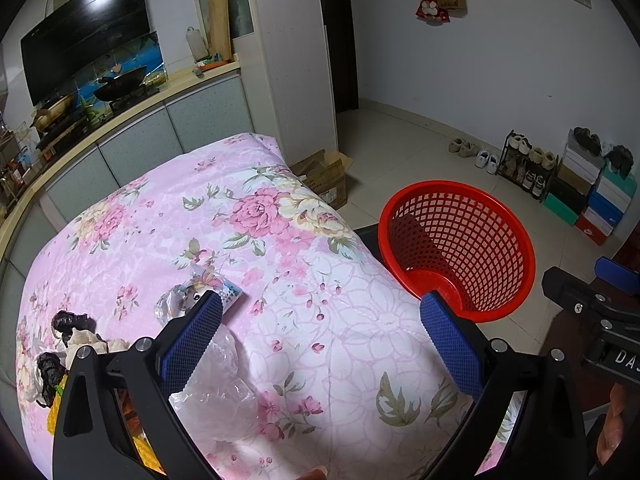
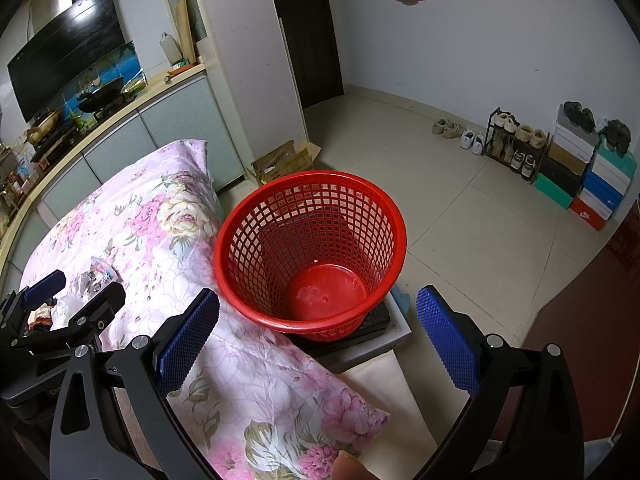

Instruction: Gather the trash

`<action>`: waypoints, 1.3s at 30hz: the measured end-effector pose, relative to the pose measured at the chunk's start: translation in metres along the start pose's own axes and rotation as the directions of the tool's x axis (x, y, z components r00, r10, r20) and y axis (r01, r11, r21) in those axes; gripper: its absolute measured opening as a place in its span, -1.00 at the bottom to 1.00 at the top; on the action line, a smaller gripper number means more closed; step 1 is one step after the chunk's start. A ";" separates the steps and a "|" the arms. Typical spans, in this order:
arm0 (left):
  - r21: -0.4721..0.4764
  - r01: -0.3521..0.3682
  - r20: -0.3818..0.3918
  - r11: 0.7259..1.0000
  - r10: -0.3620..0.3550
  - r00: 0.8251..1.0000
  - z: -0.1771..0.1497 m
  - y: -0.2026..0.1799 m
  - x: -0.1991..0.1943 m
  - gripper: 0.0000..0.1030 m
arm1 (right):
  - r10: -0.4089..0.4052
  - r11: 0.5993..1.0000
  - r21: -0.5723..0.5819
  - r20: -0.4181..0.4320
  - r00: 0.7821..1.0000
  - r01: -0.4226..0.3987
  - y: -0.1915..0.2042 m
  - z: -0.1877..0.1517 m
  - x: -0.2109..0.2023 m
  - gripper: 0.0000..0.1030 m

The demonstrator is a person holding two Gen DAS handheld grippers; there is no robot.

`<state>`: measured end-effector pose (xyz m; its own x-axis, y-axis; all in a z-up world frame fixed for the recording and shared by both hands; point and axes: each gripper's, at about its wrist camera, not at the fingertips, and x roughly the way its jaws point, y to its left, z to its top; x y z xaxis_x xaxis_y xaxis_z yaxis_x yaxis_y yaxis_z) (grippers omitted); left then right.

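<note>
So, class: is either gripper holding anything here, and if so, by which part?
Nothing is held. The left gripper and right gripper both stand open and empty; the trash lies on the floral cloth.

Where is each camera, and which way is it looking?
Left wrist view: sits on the left gripper, looking over the flowered cloth with wrappers; its own open fingers and the right gripper show.
Right wrist view: sits on the right gripper, looking down into the empty red basket; its open fingers, a fingertip and the left gripper show.
Both share the basket, the cloth, the kitchen counter and the shoe rack.
</note>
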<state>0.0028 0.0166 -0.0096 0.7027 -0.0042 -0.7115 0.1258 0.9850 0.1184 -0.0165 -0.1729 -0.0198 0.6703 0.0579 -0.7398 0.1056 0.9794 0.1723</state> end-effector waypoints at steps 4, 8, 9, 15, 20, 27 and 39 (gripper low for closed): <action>-0.002 0.000 0.000 1.000 0.000 1.000 -0.001 0.001 0.000 0.86 | 0.001 1.000 -0.001 0.000 1.000 -0.001 0.000 -0.001 0.000 0.87; -0.008 -0.001 0.000 1.000 0.001 1.000 -0.003 0.004 -0.002 0.86 | 0.003 1.000 -0.002 -0.002 1.000 -0.003 0.001 -0.002 -0.001 0.87; -0.010 -0.001 0.000 1.000 0.001 1.000 -0.005 0.005 -0.002 0.86 | 0.004 1.000 -0.004 -0.002 1.000 -0.004 0.002 -0.004 -0.001 0.87; -0.026 -0.006 -0.008 1.000 0.006 1.000 -0.005 0.009 -0.005 0.86 | 0.010 1.000 -0.007 -0.008 1.000 -0.010 0.005 -0.002 -0.002 0.87; -0.039 -0.015 -0.013 0.999 0.014 1.000 -0.007 0.014 -0.006 0.86 | 0.024 0.999 -0.022 -0.012 1.000 -0.024 0.011 -0.003 -0.001 0.87; -0.071 -0.039 -0.030 0.997 0.037 0.999 -0.014 0.029 -0.007 0.86 | 0.077 0.996 -0.050 -0.030 0.997 -0.079 0.026 0.000 0.006 0.87; -0.204 -0.132 -0.037 0.970 0.127 0.991 -0.033 0.095 -0.033 0.86 | 0.158 0.975 -0.136 -0.122 0.980 -0.175 0.071 -0.007 0.028 0.87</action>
<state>-0.0315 0.1160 0.0024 0.6866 0.1272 -0.7158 -0.1131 0.9913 0.0677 0.0050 -0.1006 -0.0329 0.5837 0.2355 -0.7770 -0.1139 0.9713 0.2088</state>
